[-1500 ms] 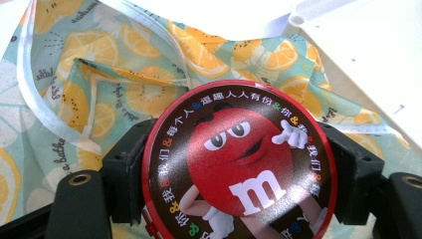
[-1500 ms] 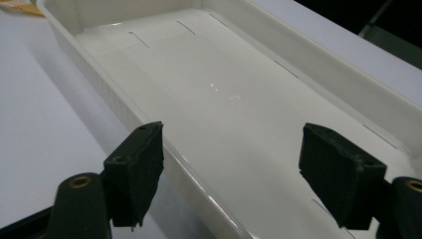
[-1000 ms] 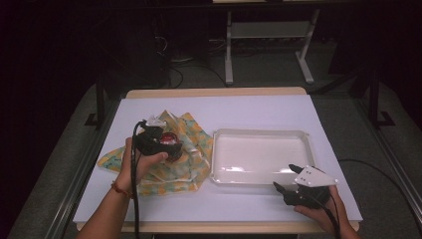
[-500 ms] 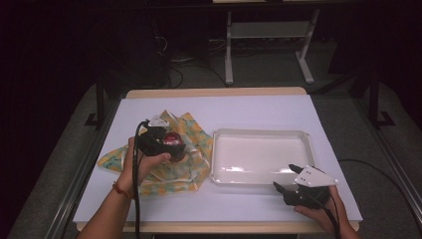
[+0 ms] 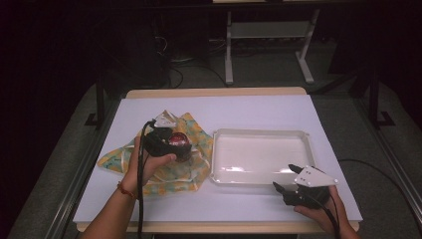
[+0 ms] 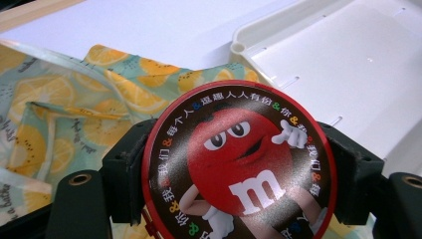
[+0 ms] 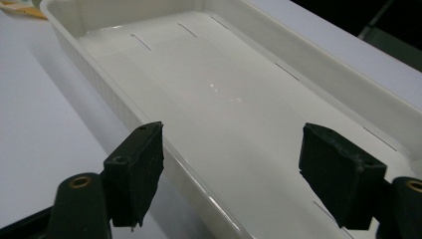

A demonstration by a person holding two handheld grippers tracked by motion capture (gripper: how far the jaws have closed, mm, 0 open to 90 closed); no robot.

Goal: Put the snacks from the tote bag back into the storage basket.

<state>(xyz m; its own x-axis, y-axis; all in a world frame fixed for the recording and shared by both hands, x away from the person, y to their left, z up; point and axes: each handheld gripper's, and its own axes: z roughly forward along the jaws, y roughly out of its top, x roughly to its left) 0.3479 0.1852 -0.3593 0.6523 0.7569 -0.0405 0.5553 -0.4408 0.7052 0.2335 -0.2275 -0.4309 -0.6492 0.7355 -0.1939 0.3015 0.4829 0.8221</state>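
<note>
A round red candy tin [image 6: 239, 164] with a cartoon figure on its lid sits between the jaws of my left gripper [image 6: 239, 172], which is shut on it. In the high view that gripper [image 5: 183, 145] holds the tin [image 5: 177, 139] just above a crumpled cloth [image 5: 171, 169] printed with oranges, left of a white tray [image 5: 261, 177]. My right gripper [image 5: 284, 178] stands open at the tray's near right corner, its jaws [image 7: 239, 174] wide apart over the tray's near rim [image 7: 124, 107] with nothing between them.
The white tray [image 6: 348, 64] lies empty on the white-covered table [image 5: 249, 112]. The patterned cloth [image 6: 74, 109] spreads under and left of the tin. A dark floor with cables and a metal stand [image 5: 268, 45] lies beyond the far table edge.
My left gripper has shifted slightly right toward the tray with the tin in it. The right gripper has stayed in place.
</note>
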